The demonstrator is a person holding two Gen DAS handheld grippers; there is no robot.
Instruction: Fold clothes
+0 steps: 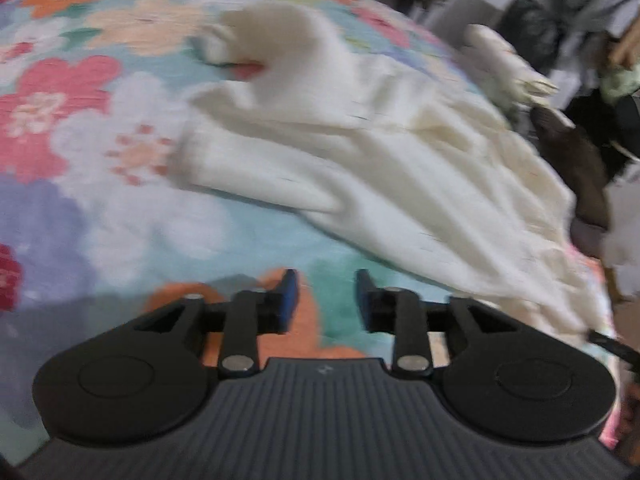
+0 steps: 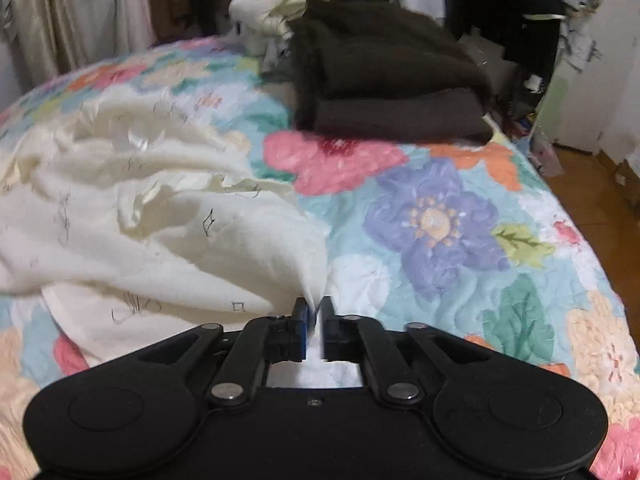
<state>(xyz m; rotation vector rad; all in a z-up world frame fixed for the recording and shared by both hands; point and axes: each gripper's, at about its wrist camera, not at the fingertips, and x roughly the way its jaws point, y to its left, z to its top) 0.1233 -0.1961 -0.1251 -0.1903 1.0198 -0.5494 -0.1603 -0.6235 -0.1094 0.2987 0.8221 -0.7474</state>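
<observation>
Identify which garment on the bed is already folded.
The dark brown garment, a neat stacked bundle at the far edge; the cream garment lies rumpled, pinched by the right gripper.

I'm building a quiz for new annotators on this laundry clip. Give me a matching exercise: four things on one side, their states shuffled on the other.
Things:
1. left gripper
2. right gripper
3. cream garment
4. dark brown clothes

States:
A. folded in a stack at the far side of the floral quilt
B. open, holding nothing
C. rumpled and spread out on the quilt
D. shut on a pinch of pale cloth

Pairs: 1-B, 2-D, 3-C, 4-A
</observation>
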